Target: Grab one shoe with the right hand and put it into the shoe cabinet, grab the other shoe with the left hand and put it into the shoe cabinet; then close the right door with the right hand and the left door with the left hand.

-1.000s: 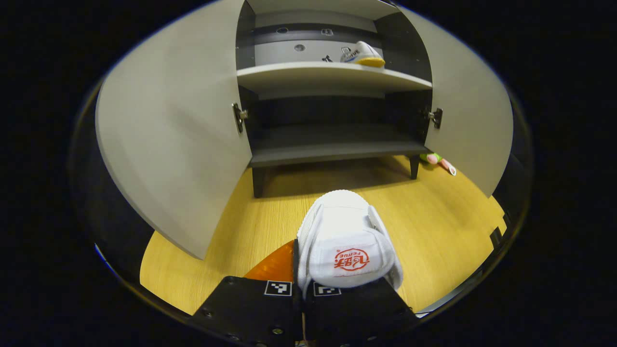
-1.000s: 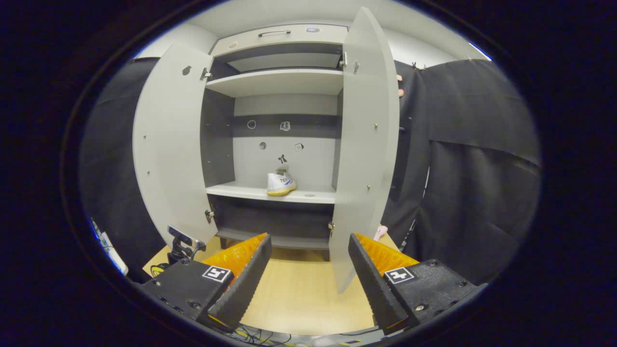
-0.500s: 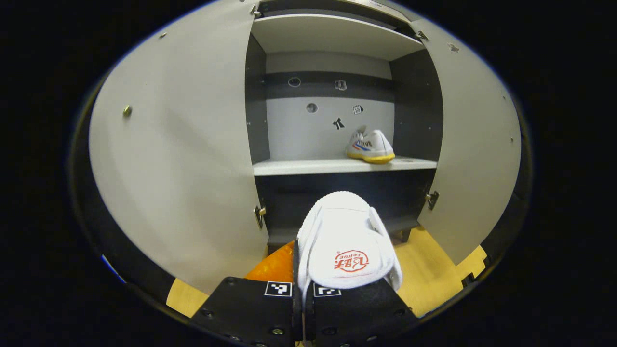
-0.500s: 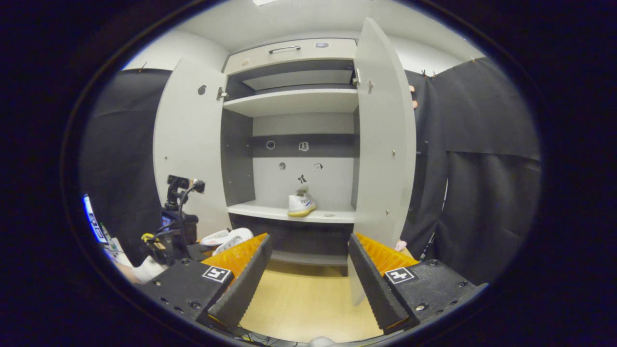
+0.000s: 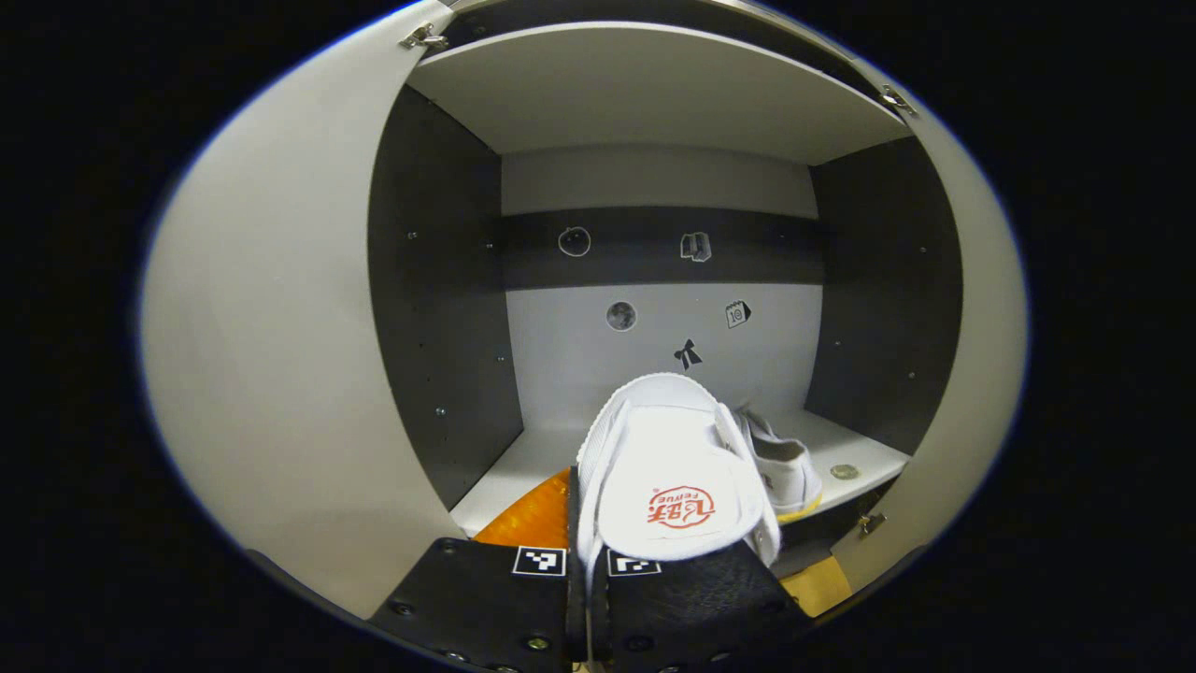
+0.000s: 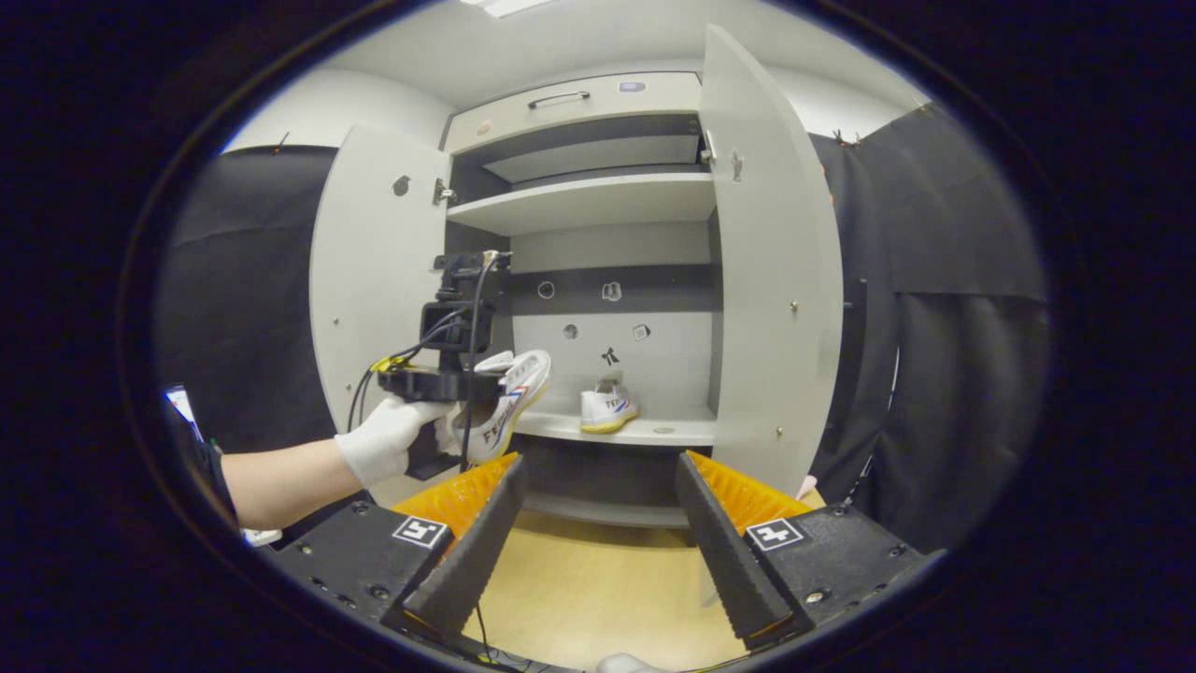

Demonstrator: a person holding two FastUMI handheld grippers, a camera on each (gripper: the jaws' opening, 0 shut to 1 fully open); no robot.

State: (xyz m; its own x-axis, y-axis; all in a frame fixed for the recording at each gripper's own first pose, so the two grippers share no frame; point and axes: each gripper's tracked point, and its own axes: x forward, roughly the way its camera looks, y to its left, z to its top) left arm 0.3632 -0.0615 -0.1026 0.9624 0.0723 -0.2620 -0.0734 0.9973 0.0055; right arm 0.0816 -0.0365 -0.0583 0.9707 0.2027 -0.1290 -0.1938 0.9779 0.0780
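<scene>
— Left gripper view first: what of the held shoe (image 5: 675, 486)?

— Pinched at the heel between the left gripper (image 5: 587, 570) fingers, pressed tight on the fabric. Toe pointing far, into the shoe cabinet (image 5: 439, 308). Raised at about the level of the middle shelf (image 5: 523, 458), right at the cabinet's opening.

— And from the right gripper view?

— Same shoe (image 6: 500, 402) seen from the side, tilted toe-up, carried by a gloved hand (image 6: 383, 449) on the left gripper (image 6: 448, 383). Near the left front of the cabinet (image 6: 598, 243), just before the middle shelf (image 6: 617, 430).

— Other shoe?

— Second shoe (image 6: 605, 408) resting on that shelf, right of centre, close to the back wall. In the left gripper view, partly hidden behind the held one, a white side and yellow sole (image 5: 785, 472) showing to its right.

— Right gripper?

— Right gripper (image 6: 598, 551) low and near, fingers spread wide, nothing between them. Well back from the cabinet, above the wooden floor (image 6: 589, 589).

— Doors?

— Left door (image 6: 374, 280) and right door (image 6: 775, 280) both swung open. Small stickers (image 5: 690, 353) on the back wall; a round coin-like spot (image 5: 844, 472) on the shelf at far right, too small to identify. Black cloth (image 6: 944, 308) hanging to the right of the cabinet.
</scene>
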